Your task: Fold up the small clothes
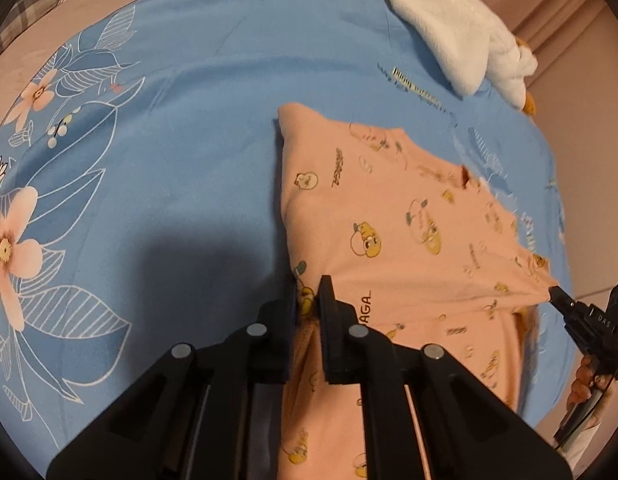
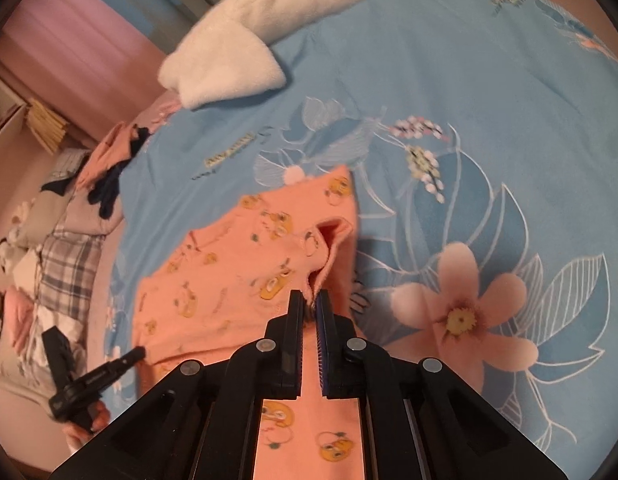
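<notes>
Gripping the near edge of a small peach-pink cotton garment printed with yellow cartoon chicks (image 1: 393, 216), both hand-held grippers are clamped on cloth. The left gripper (image 1: 308, 292) has its black jaws drawn together on a bunched bit of the hem, and the right gripper (image 2: 310, 300) pinches a ruffled fold of the same edge, its pads nearly meeting with fabric between them. The garment lies on a blue bedspread with a pink flower and white leaf pattern (image 1: 181, 128), spreading away from both grippers toward a white fleecy blanket (image 1: 449, 36) at the far side. Its long axis runs forward from the held hem, so the free far end sits straight ahead of the jaws, while the part nearest the person hangs below them. Each gripper holds one corner, roughly equally near. My judgement is that the coming fold carries the hem forward over the body toward that far end.
</notes>
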Tool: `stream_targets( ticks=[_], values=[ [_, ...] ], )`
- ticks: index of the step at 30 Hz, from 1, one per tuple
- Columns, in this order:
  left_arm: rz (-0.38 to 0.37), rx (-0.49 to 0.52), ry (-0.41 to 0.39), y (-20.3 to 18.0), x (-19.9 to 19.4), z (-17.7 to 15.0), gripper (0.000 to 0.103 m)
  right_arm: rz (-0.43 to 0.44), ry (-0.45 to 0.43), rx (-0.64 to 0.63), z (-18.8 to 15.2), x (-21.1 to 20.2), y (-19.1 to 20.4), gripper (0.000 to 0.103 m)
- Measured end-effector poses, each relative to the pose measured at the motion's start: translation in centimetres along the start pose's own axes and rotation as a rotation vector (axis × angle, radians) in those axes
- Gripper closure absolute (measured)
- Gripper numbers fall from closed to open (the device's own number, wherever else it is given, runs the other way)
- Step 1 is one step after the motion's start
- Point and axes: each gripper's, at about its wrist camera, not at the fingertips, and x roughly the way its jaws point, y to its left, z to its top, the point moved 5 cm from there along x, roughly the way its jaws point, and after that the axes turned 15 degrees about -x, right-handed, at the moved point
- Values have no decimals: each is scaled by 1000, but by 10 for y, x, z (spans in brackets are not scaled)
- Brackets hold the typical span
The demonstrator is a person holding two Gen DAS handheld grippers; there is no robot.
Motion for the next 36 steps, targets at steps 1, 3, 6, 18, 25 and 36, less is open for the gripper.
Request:
stream_targets(
  ticks=[1,3,6,18,25,36],
  values=[
    [19,7,2,1,4,-2,93,-6,19,10,-5,6,-3,96],
    [36,16,2,3,7,-5,93,-34,48,16,-12,16,-9,96],
    [52,16,10,7,12,-6,92,-39,73,32,-19,25,-16,96],
    [-8,9,21,3,-6,11,79,-148,55,-73,-3,15,-14,91],
    [9,-12,-13,-13,13,45,77,-97,59,-41,18,37,-13,71],
    [45,1,-48,-12,35,51,85,-162,-57,-130,42,19,3,94]
  ],
)
